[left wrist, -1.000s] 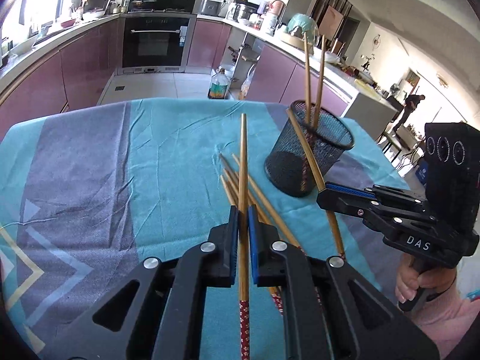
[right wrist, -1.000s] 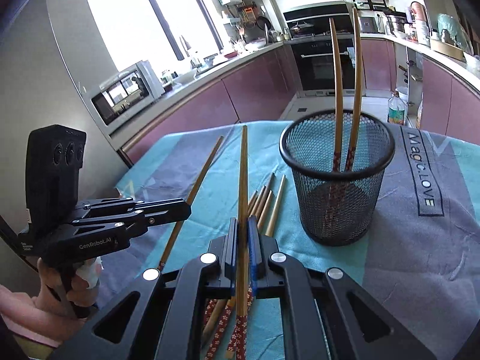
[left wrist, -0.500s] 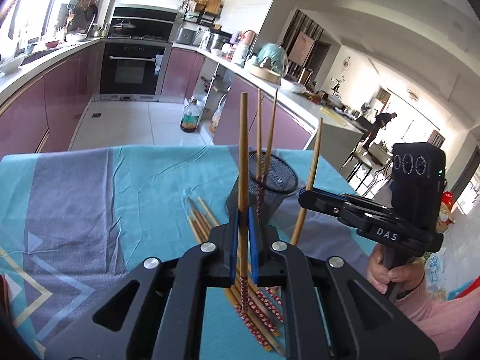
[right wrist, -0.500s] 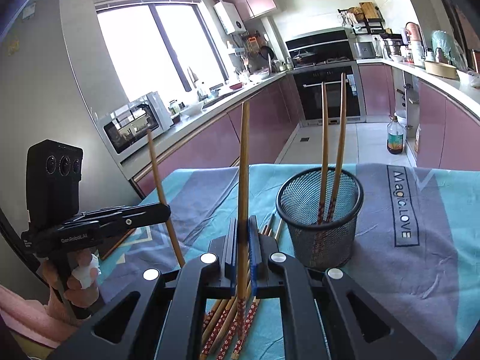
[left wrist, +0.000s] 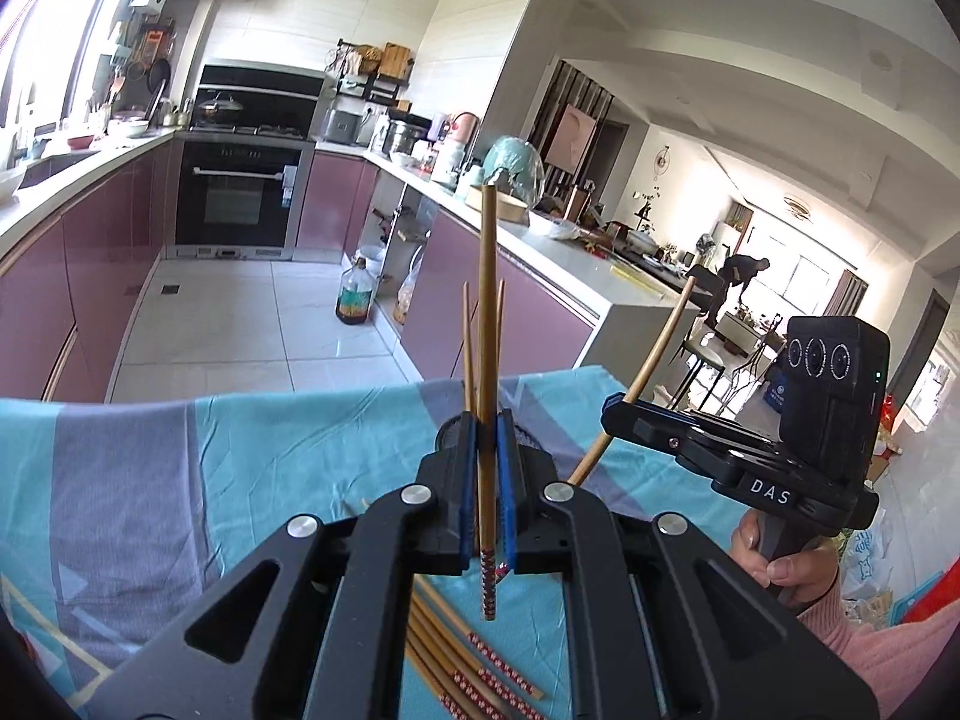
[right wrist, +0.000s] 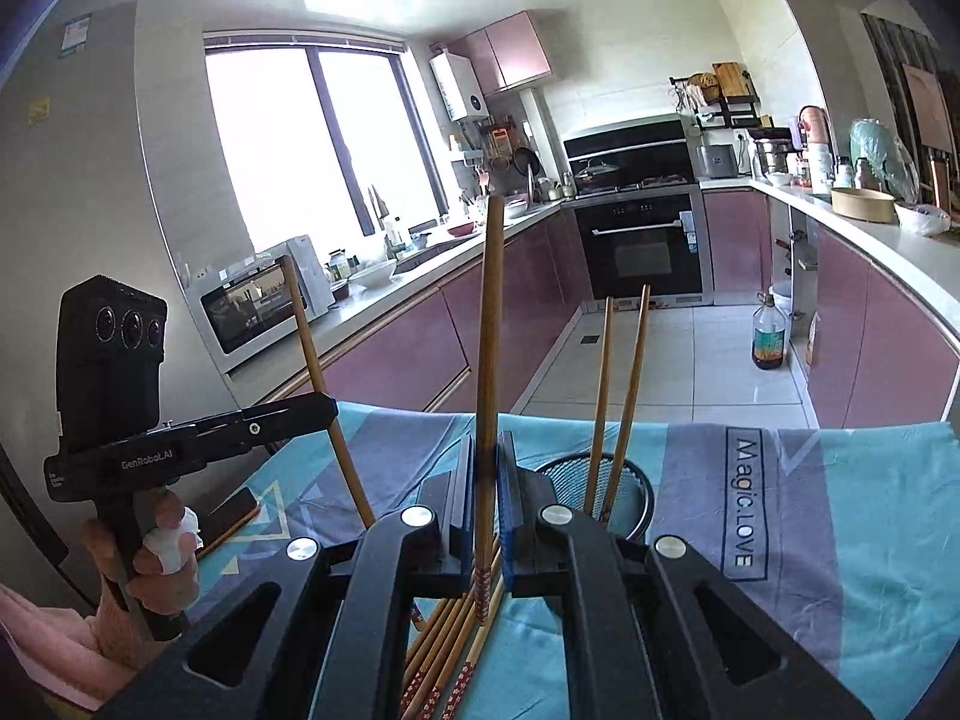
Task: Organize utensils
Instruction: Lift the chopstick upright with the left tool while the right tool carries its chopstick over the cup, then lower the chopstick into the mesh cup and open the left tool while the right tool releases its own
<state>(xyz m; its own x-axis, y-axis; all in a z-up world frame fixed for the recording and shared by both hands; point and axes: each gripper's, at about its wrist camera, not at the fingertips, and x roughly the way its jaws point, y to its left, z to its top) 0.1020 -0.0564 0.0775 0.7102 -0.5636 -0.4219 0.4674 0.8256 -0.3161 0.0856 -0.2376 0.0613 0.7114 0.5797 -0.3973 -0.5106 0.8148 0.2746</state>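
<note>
Pinching one bamboo chopstick (left wrist: 487, 324) upright, the left gripper (left wrist: 487, 480) hovers above the mesh holder (right wrist: 624, 483), ready for dropping in. The right gripper (right wrist: 487, 498) clamps another chopstick (right wrist: 489, 348) likewise; loose chopsticks (right wrist: 444, 648) lie just before the holder.

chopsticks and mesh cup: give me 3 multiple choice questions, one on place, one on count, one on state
1. Where are the loose chopsticks?
A on the tablecloth
B on the floor
C on the counter

2. How many chopsticks stand in the mesh cup?
A none
B two
C five

3. What is the left gripper doing?
A open, empty
B shut on a spoon
C shut on a chopstick

Answers: 1 A, they lie on the blue tablecloth; 2 B, two sticks rise from it; 3 C, one chopstick stands pinched between its pads.
</note>
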